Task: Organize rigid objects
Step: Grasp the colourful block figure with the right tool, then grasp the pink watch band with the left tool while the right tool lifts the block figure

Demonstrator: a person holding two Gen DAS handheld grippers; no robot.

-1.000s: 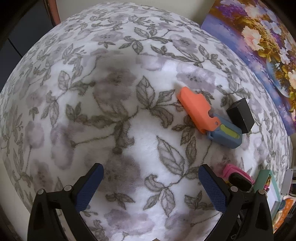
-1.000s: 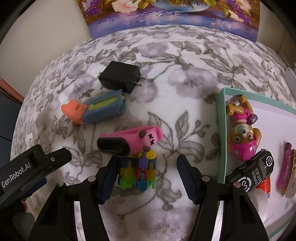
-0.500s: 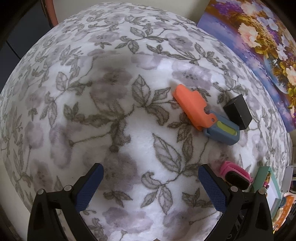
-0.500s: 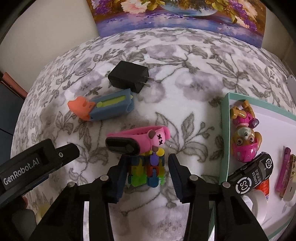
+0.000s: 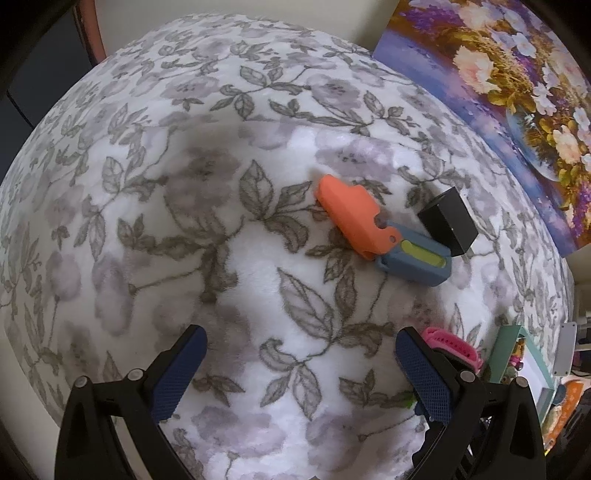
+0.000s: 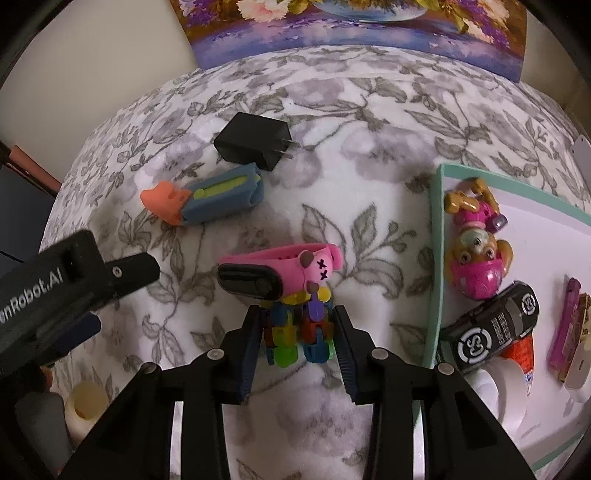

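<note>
My right gripper is shut on a multicoloured block toy lying on the floral cloth; both pads press its sides. A pink watch with a black face lies just beyond the toy, touching it. Farther back are an orange and blue toy and a black charger. My left gripper hangs open over bare cloth, holding nothing. In its view, the orange and blue toy and charger lie ahead to the right. The pink watch peeks out behind the right finger.
A teal-rimmed white tray at the right holds a pup figure, a black toy car and other small items. A flower painting leans at the back. The left gripper's body juts in from the left.
The right gripper moved forward and its fingers narrowed from wide open until they pinch the block toy. The left gripper drifted slightly and stayed open.
</note>
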